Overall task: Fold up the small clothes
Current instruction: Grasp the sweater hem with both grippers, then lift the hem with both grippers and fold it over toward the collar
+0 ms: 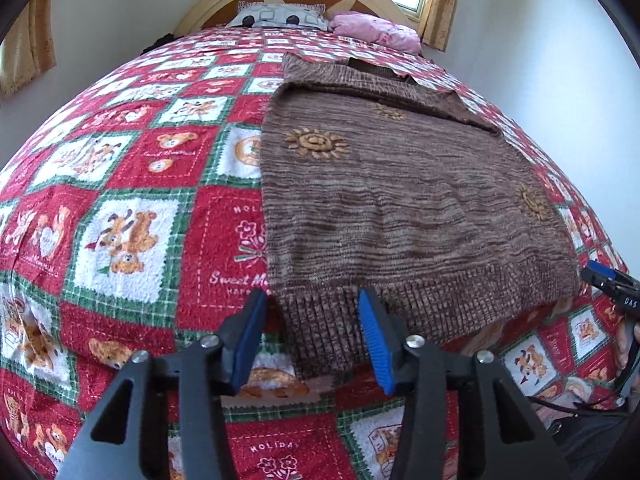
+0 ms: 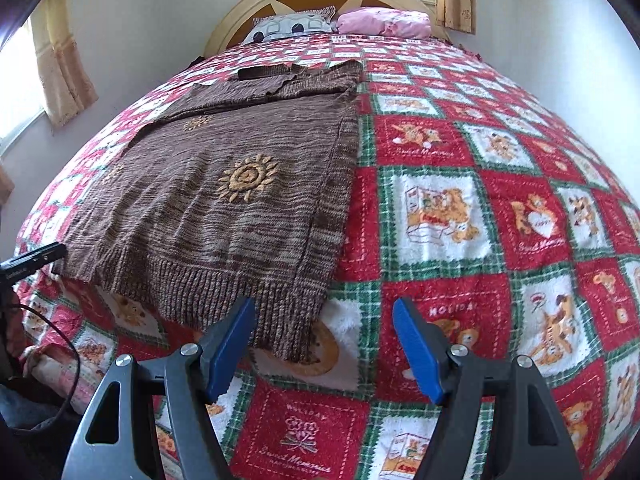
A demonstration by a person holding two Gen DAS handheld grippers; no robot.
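**Both grippers spread at the sweater's hem**

Your left gripper (image 1: 312,336) is held low over the near edge of the bed, pointing toward the headboard, its blue-padded fingers (image 1: 374,340) spread apart. The ribbed hem of the brown knitted sweater with orange sun motifs (image 1: 400,200) sits between those fingers at its near left corner, and nothing is pinched; whether the pads touch the knit cannot be told.

Your right gripper (image 2: 324,344) is held in the same low, forward-pointing pose with its fingers spread wide. The sweater's near right corner lies just beside the left finger (image 2: 230,344) of that gripper, while the right finger hangs over bare quilt.

The sweater lies flat on the red, green and white teddy-bear patchwork quilt (image 1: 132,208), hem toward you and collar toward the headboard, with its sleeves folded in over the body. In the left wrist view your right gripper shows at the far right edge, just beside the hem's other corner.

At the head of the bed lie a grey patterned pillow (image 2: 292,26) and a pink pillow (image 2: 384,22), well apart from the sweater.
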